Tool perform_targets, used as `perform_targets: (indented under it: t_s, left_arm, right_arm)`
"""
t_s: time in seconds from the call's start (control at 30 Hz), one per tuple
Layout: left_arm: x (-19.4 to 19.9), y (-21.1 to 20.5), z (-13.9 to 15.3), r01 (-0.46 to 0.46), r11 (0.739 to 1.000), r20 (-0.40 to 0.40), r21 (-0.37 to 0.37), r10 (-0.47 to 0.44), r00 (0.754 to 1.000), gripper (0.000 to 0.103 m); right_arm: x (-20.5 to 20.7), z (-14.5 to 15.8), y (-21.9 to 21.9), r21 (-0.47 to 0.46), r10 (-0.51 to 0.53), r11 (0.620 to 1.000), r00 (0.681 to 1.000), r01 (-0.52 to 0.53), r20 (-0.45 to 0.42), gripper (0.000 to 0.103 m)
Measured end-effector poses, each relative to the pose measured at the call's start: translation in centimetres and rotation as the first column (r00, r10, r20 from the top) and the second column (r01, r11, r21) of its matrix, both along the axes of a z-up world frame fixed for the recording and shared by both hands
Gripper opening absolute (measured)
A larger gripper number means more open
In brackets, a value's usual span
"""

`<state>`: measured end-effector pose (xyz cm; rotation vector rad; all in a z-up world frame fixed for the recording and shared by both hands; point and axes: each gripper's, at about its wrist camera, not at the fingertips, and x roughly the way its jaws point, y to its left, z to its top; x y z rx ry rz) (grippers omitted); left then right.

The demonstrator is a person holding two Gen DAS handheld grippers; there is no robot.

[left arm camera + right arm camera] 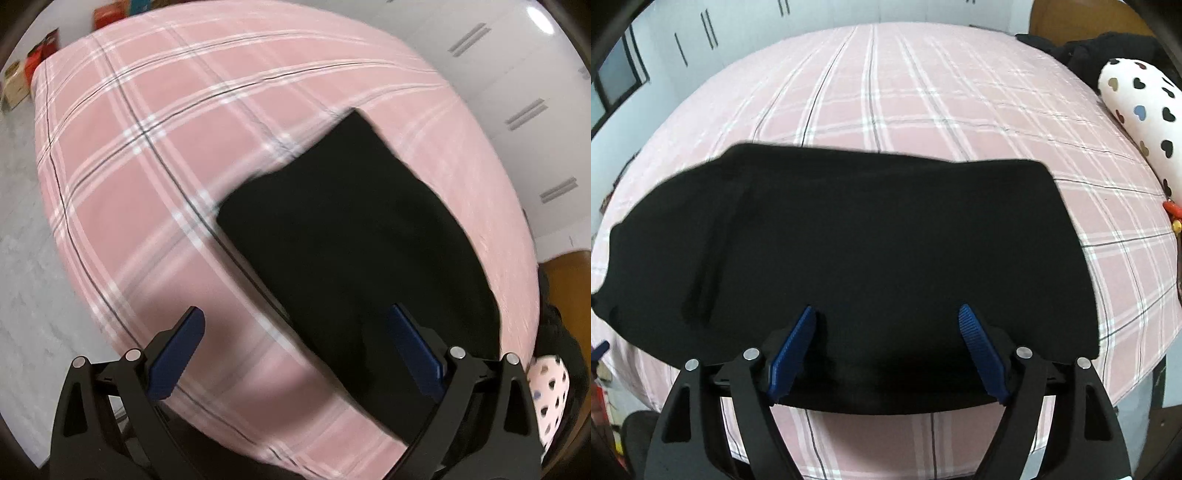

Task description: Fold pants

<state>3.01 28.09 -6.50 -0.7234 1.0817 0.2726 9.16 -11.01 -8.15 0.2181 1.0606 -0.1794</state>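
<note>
Black pants (354, 236) lie folded flat in a broad slab on the pink plaid bed (155, 177). In the right wrist view the pants (857, 236) spread across the bed (923, 92) near its front edge. My left gripper (295, 317) is open and empty, above the bed at the pants' near left edge. My right gripper (888, 314) is open and empty, hovering over the pants' near edge. Neither holds cloth.
A white heart-print pillow (1141, 122) lies at the bed's right side beside dark clothing (1100, 44); the pillow also shows in the left wrist view (550, 391). White wardrobe doors (517, 92) stand behind the bed. Red boxes (37, 59) sit on the grey floor (22, 258).
</note>
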Motion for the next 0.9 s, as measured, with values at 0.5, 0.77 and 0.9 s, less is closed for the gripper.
perform_targets:
  t_s: [0.5,0.77,0.9]
  left_arm:
    - [4.7,-6.3,8.7,0.183,0.966,0.131,0.184,-0.209,0.969,0.013]
    - [3.4,-22.0,18.5,0.446,0.822,0.253,0.355,-0.544,0.800,0.013]
    - [2.1,-31.3,17.5,0.573,0.720,0.214,0.391,-0.677,0.704,0.013]
  right_arm:
    - [-1.9,1.4,-4.9,0.089,-0.133,0.989,0.982,0.122,0.131,0.080]
    - [-5.0,1.9,-8.9,0.182,-0.256,0.957,0.953,0.226,0.160,0.080]
    - [-6.6,1.8,-11.7,0.228,-0.335,0.928,0.926,0.294,0.172,0.080]
